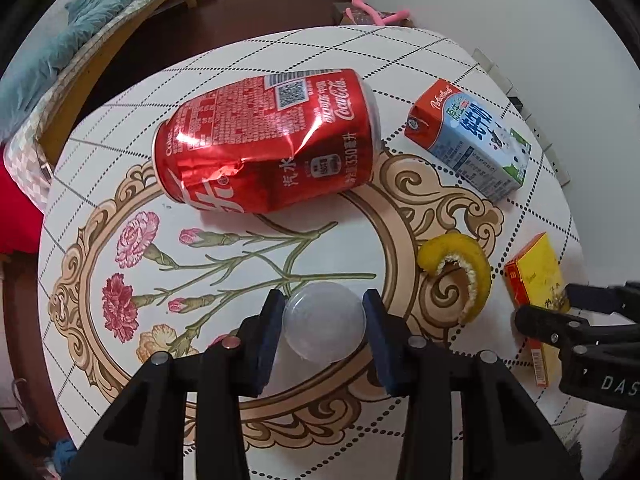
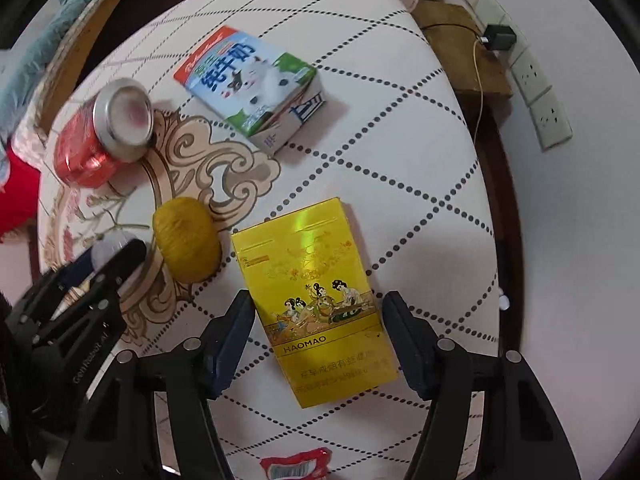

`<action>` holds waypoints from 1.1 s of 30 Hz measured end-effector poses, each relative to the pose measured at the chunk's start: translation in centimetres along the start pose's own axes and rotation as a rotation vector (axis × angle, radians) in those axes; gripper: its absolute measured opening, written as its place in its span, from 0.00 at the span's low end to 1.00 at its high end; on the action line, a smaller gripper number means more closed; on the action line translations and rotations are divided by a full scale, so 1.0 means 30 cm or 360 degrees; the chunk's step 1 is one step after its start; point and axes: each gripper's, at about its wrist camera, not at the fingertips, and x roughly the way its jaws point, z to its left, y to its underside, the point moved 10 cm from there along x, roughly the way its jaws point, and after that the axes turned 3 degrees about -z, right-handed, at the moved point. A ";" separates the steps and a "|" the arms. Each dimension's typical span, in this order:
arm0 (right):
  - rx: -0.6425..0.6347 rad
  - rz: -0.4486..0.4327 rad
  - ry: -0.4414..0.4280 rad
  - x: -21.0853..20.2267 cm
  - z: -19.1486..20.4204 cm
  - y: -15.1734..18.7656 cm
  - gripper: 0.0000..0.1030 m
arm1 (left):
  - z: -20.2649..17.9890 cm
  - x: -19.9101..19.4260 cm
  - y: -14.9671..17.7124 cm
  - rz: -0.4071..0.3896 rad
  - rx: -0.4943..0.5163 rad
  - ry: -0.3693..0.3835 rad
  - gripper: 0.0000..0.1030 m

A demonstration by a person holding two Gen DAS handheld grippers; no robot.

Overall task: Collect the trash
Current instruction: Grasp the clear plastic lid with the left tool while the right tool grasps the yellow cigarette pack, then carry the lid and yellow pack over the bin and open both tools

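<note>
Where worktop (image 1: 400,60) carries trash: left tongs (image 1: 324,316) part-open, pads flanking clear plastic cup (image 1: 323,322), contact unclear. Right tongs (image 2: 320,332) wide open, straddling yellow cigarette box (image 2: 316,304), pads apart from it. Between the two tongs: yellow peel (image 1: 460,268). Beyond left tongs: dented red cola can (image 1: 268,144) on side. Beyond right tongs: milk carton (image 2: 252,84) lying flat.

A round table (image 1: 400,60) with a white, dotted-diamond cloth and a carnation medallion fills the near space. Far left stands a wooden-framed bed (image 1: 120,36) with a blue-grey quilt (image 1: 80,28) over dark brown floor (image 1: 256,12). On the white wall (image 2: 580,40) at right runs a row of sockets (image 2: 536,80), one holding a black charger (image 2: 498,38).
</note>
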 end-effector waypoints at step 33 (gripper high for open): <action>-0.0292 -0.0523 -0.0126 -0.393 0.394 0.173 0.59 | 0.475 -0.666 0.143 -0.0628 -0.0341 -0.0185 0.35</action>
